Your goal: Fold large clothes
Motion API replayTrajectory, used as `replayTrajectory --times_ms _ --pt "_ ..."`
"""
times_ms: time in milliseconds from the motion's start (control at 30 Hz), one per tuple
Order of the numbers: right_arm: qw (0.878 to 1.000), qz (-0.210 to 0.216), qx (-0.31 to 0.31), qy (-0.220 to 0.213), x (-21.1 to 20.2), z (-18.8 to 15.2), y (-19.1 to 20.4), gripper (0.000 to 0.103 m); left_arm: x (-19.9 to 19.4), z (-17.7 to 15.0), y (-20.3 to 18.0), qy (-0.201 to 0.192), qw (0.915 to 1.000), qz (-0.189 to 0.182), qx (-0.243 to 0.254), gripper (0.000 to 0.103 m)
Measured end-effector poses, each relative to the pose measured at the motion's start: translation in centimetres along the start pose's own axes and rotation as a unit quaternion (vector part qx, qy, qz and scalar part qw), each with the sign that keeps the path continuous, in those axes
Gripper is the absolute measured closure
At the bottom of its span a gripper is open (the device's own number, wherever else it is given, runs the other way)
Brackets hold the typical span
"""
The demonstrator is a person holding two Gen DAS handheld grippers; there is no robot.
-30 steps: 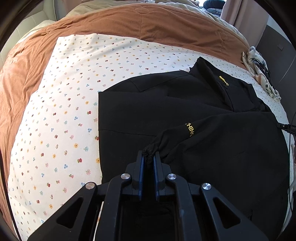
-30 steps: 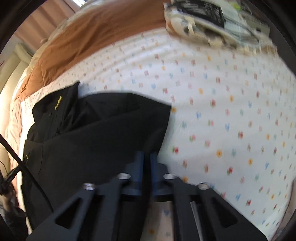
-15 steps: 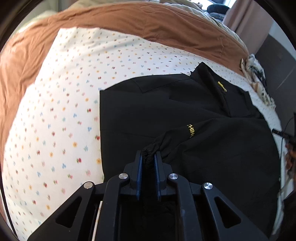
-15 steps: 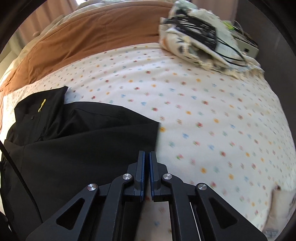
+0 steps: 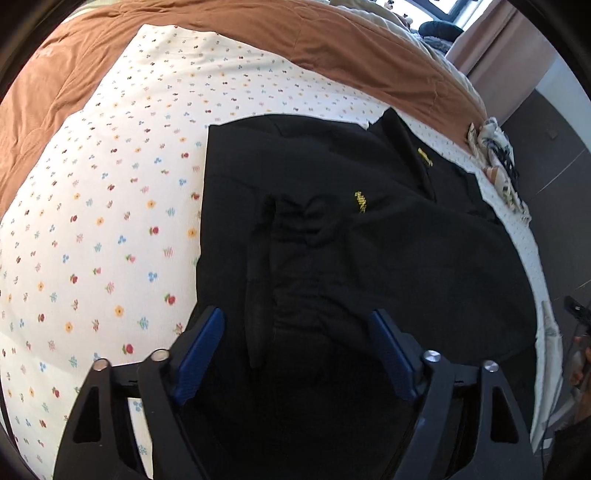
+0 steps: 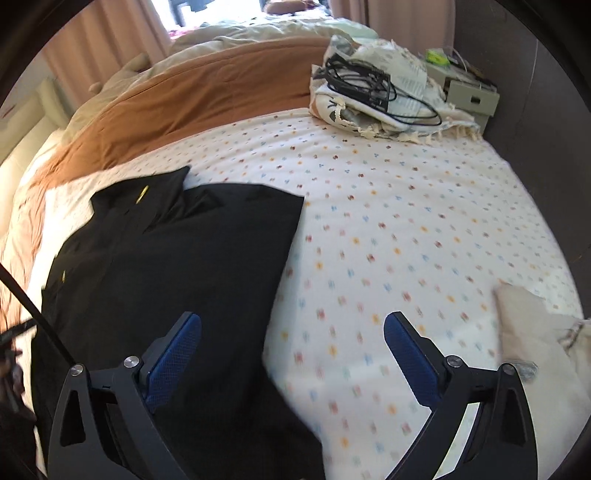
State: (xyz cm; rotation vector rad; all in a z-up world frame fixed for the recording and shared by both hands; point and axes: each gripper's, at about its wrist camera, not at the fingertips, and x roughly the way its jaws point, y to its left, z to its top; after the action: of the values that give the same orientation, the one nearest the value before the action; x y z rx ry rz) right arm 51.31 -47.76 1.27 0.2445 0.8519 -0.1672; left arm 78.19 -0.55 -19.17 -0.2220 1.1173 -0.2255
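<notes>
A black jacket [image 5: 369, 236] with small yellow lettering lies spread on the flower-print sheet [image 5: 103, 206]. One sleeve is laid across its front, its cuff loose in the middle. My left gripper [image 5: 297, 339] is open and empty, hovering over the jacket's lower part. In the right wrist view the jacket [image 6: 177, 266] fills the left side, its right edge straight. My right gripper [image 6: 291, 347] is open and empty, above that edge where jacket meets sheet [image 6: 406, 229].
A brown blanket [image 5: 258, 33] covers the far end of the bed. A patterned cloth pile with black cables [image 6: 373, 92] sits at the far right corner, beside a small drawer unit [image 6: 472, 96]. A pale cushion [image 6: 532, 339] lies at the near right.
Both grippers have opened. The left one let go of the sleeve cuff, which now lies on the jacket's front. The right one released the jacket's edge and rose a little.
</notes>
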Motion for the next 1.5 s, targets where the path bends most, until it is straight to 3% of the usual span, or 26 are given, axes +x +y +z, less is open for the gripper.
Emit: replayTrajectory --times_ms 100,200,400,600,733,767,800,867,1200,1300,1500 --pt "1.000 0.000 -0.007 -0.006 -3.7 -2.8 -0.2 0.004 0.7 -1.0 -0.2 0.009 0.9999 0.009 0.006 0.053" --pt "1.000 -0.007 -0.015 -0.011 -6.8 -5.5 -0.5 0.004 0.7 -1.3 -0.1 0.007 0.9997 0.024 -0.003 0.063" --pt "1.000 -0.007 -0.003 -0.001 -10.5 -10.0 -2.2 0.004 -0.2 -2.0 -0.1 0.014 0.9985 0.051 -0.017 0.065" --pt "1.000 -0.021 -0.006 -0.007 -13.0 -12.4 -2.7 0.004 -2.2 -2.7 -0.3 0.027 0.9982 0.040 -0.034 0.064" --pt "1.000 -0.023 0.000 -0.019 -15.1 -13.2 -2.4 0.004 -5.9 -3.5 -0.9 0.002 0.9984 0.050 -0.026 0.064" --pt "1.000 -0.021 0.002 -0.021 -15.5 -13.4 -2.3 0.004 -6.9 -3.7 -1.0 -0.003 0.9987 0.043 -0.026 0.057" --pt "0.999 -0.019 0.005 -0.025 -16.1 -13.6 -2.2 0.004 -7.9 -3.8 -1.0 -0.008 0.9989 0.038 -0.026 0.038" --pt "0.999 -0.015 0.009 -0.032 -17.1 -14.1 -2.2 0.004 -10.3 -4.4 -1.1 -0.025 0.9991 0.026 -0.022 0.011" --pt "0.998 0.000 0.025 -0.057 -23.4 -17.3 -2.1 0.004 -22.8 -9.4 -2.0 -0.096 0.9953 -0.016 0.002 0.009" --pt "0.997 0.002 0.022 -0.076 -25.6 -18.4 -1.7 0.000 -26.5 -11.5 -2.4 -0.117 0.9925 -0.034 0.005 0.002" --pt "0.994 0.026 0.023 -0.107 -30.3 -21.9 -1.1 0.000 -33.3 -16.0 -3.4 -0.158 0.9866 -0.035 0.016 0.000"
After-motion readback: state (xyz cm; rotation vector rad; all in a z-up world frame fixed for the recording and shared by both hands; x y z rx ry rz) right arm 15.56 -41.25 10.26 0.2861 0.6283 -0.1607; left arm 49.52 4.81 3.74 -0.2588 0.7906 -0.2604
